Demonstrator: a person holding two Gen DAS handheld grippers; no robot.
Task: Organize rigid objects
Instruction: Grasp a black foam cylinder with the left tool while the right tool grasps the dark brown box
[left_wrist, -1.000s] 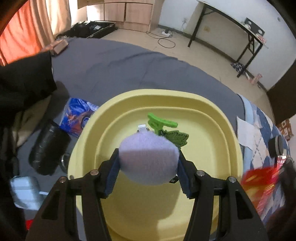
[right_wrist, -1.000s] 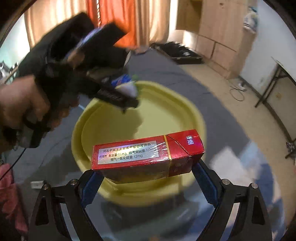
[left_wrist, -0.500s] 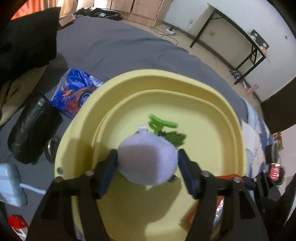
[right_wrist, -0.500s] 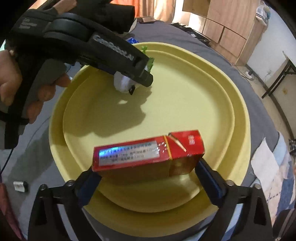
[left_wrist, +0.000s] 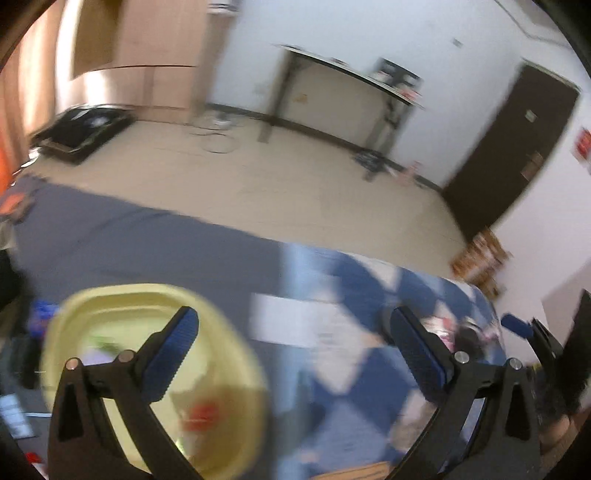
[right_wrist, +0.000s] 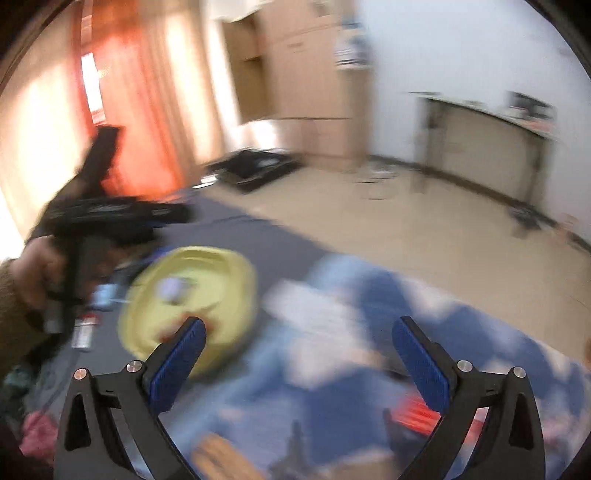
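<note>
Both views are motion-blurred. A yellow tray (left_wrist: 236, 354) lies on the bed at lower left in the left wrist view and at centre left in the right wrist view (right_wrist: 236, 280). Inside it I see a red box (left_wrist: 201, 415), a pale purple ball (right_wrist: 171, 288) and a green blur (left_wrist: 107, 345). My left gripper (left_wrist: 293, 332) is open and empty, raised to the right of the tray. My right gripper (right_wrist: 299, 339) is open and empty, above the blue and white blanket (right_wrist: 369, 325). The left gripper also shows in the right wrist view (right_wrist: 110, 218).
A grey sheet (left_wrist: 129, 240) covers the far bed. A red pack (right_wrist: 419, 413) lies on the blanket near my right fingers. Small items sit left of the tray (right_wrist: 83, 332). The floor, a black table (left_wrist: 351, 74) and a dark door (left_wrist: 509, 147) lie beyond.
Both grippers have opened and pulled up and away to the right. The purple ball and the red box now lie in the yellow tray.
</note>
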